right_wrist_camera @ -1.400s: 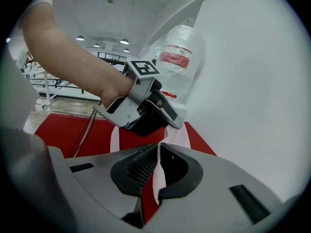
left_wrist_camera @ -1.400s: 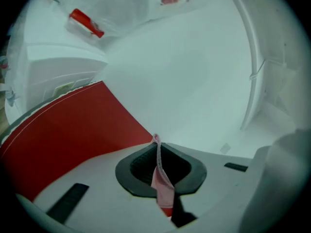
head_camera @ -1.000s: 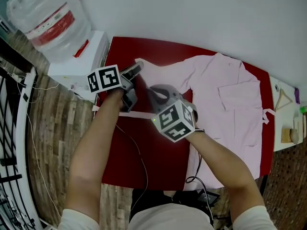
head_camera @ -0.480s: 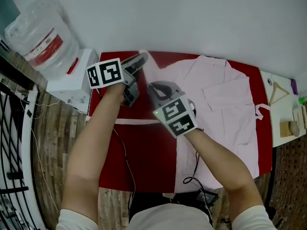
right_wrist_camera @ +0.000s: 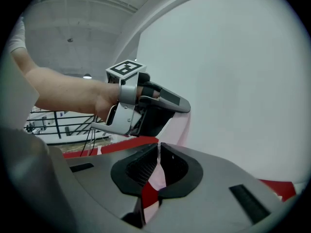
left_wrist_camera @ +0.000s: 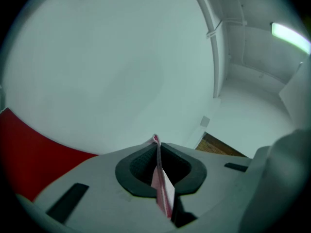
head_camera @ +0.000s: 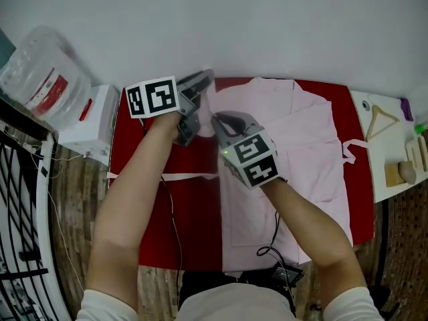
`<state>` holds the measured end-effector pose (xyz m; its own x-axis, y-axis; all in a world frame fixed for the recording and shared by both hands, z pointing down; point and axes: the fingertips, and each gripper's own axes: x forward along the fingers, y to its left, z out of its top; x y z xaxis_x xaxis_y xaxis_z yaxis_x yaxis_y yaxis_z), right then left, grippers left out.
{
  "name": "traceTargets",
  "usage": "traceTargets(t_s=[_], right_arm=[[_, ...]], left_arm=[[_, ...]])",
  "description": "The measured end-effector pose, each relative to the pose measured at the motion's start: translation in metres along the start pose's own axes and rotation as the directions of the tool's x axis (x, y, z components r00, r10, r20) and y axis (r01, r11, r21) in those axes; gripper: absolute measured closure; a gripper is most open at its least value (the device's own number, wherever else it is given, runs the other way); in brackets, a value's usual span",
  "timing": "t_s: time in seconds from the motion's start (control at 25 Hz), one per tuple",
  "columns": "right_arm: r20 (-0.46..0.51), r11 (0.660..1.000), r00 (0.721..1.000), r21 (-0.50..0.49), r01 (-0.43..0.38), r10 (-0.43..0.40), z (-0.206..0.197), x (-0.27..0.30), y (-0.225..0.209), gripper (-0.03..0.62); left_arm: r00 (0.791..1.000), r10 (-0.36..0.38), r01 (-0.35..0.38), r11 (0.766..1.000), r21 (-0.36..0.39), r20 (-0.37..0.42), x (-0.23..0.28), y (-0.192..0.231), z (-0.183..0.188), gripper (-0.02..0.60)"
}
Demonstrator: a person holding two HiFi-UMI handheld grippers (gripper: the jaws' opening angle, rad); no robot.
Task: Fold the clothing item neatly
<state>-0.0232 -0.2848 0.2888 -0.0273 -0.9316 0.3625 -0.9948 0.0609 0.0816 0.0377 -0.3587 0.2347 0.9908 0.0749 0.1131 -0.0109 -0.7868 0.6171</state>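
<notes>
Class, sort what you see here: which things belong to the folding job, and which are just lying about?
Part of the job:
pink garment
red table that it lies on
left gripper and right gripper, both shut on its cloth

Just lying about:
water bottle
white stand
wooden hanger

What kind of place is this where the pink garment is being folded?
Probably an indoor office or workroom rather than a laundry: a red table with the pink garment against a bare white wall, a water dispenser with a large bottle beside it, and wood-look flooring.
</notes>
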Motion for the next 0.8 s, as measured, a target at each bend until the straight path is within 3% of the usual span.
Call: traceTargets(t_s=[0.2,0.44,0.8], right_arm=[[0.029,0.998,0.999,0.036,0.042,-0.043,-0.011,-0.027,-0.042,0.565],[-0.003,0.991,0.997,0.112,0.074,-0.074,-0.051,-0.059,-0.087,0.565],[-0.065,0.961,0.992,0.248,0.123,-0.111,-0.121,-0.102,-0.135,0.565]], left_arm=[[0.998,-0.025,0.026,1.000,0.016,-0.058,0.052,-0.027,-0.018,0.563],[0.989,-0.050,0.053,0.998,0.021,-0.141,0.113,-0.053,-0.053,0.563],[0.956,-0.081,0.085,0.996,0.003,-0.283,0.192,-0.079,-0.131,0.563]])
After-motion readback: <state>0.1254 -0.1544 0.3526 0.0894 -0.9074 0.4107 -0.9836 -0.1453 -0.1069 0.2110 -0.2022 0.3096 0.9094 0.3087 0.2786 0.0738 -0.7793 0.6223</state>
